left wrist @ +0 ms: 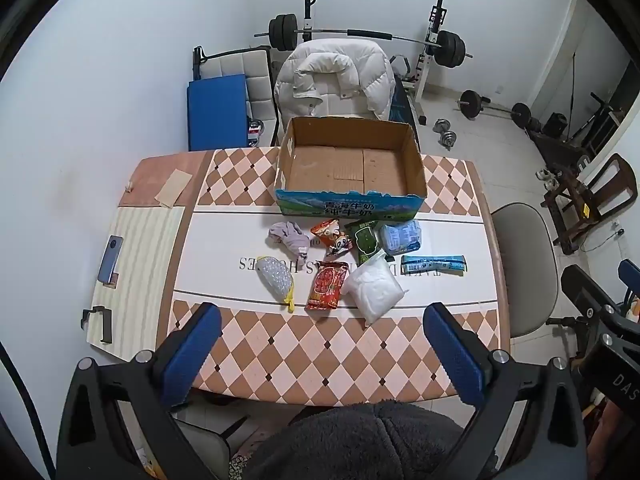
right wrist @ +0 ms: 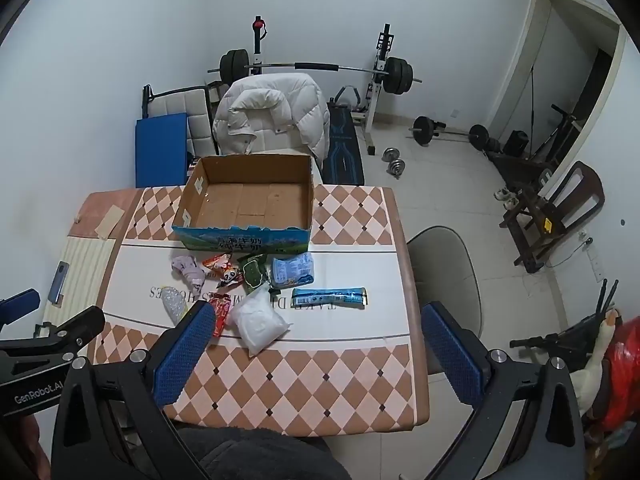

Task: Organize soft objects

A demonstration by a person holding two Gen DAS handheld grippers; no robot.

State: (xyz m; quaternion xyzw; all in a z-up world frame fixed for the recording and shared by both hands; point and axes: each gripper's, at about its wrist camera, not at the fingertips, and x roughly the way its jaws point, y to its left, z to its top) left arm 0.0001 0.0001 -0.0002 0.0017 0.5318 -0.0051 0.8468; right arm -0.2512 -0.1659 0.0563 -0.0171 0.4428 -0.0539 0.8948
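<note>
Your left gripper [left wrist: 320,354] hangs above the near edge of the table [left wrist: 280,360], jaws spread wide with nothing between them. Your right gripper [right wrist: 316,354] sits over the same edge toward the right, equally released and empty; both point steeply down.

Past the checkered border, the soft items lie loose on the white centre band. The nearest row, left to right, holds a silver mesh pouch [left wrist: 275,278] with yellow trim, a red snack packet [left wrist: 327,285] and a white plastic bag [left wrist: 373,287]. Behind these lie a crumpled grey cloth [left wrist: 289,236], an orange snack packet [left wrist: 331,236], a green packet [left wrist: 365,240] and a pale blue tissue pack [left wrist: 400,237]. A long blue packet [left wrist: 434,264] rests apart at the right.

Just behind the items stands an open cardboard box [left wrist: 352,200], empty inside.

A phone [left wrist: 110,260] lies at the table's left side. Beyond the table, a white puffer jacket [left wrist: 334,80] drapes over a chair, with a barbell rack [left wrist: 436,46] against the wall.
</note>
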